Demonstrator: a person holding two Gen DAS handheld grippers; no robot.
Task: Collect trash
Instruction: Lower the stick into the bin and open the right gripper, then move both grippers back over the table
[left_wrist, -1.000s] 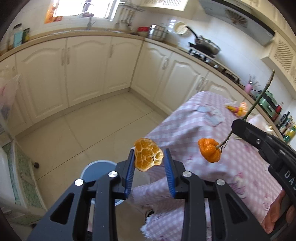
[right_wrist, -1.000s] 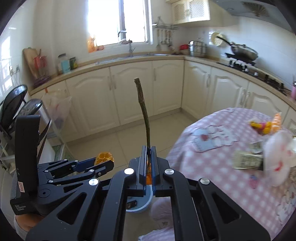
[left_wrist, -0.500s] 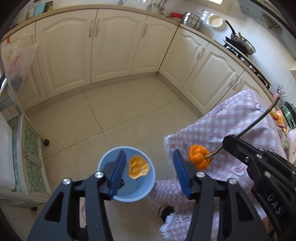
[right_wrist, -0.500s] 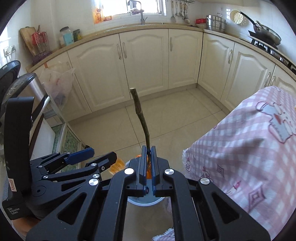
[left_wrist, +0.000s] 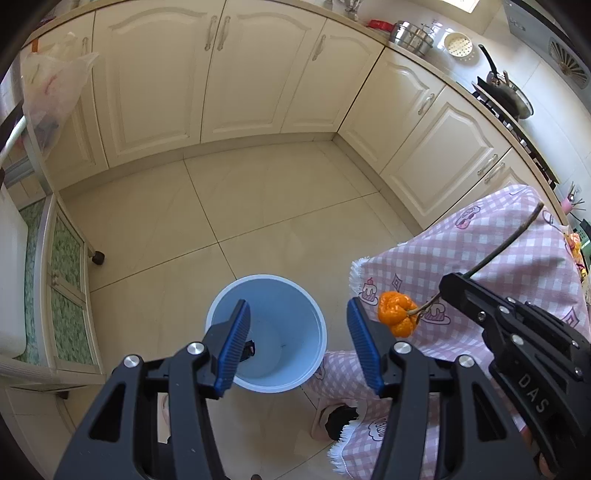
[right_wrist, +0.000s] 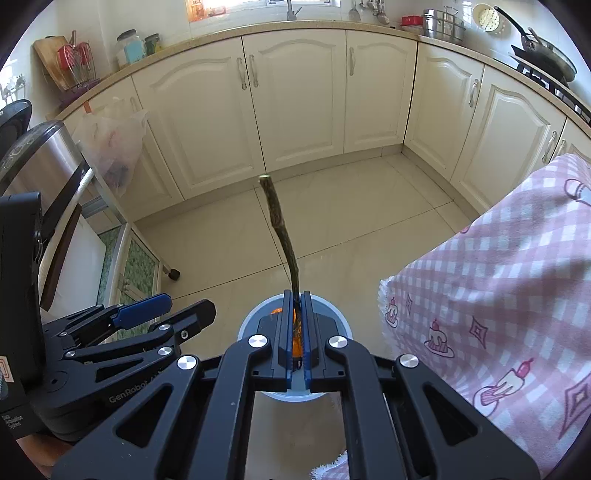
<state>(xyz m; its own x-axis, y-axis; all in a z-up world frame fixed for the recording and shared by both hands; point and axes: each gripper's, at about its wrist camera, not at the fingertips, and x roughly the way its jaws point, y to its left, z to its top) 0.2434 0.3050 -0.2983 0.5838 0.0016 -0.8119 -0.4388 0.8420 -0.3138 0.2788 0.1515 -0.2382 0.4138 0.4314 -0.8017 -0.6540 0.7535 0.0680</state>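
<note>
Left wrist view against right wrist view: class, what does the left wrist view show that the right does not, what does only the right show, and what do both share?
Only the left wrist view shows the whole orange fruit hanging from its twig, and the open, empty left gripper above the bin's inside.
Only the right wrist view shows the steel appliance and the jars on the counter.
Both show the blue bin, the twig clamped in the right gripper, and the pink checked tablecloth.

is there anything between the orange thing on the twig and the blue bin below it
Nothing visible. The right gripper clamps the twig, and the orange fruit hangs in open air beside the blue bin's rim. The left gripper is open and empty over the bin.
</note>
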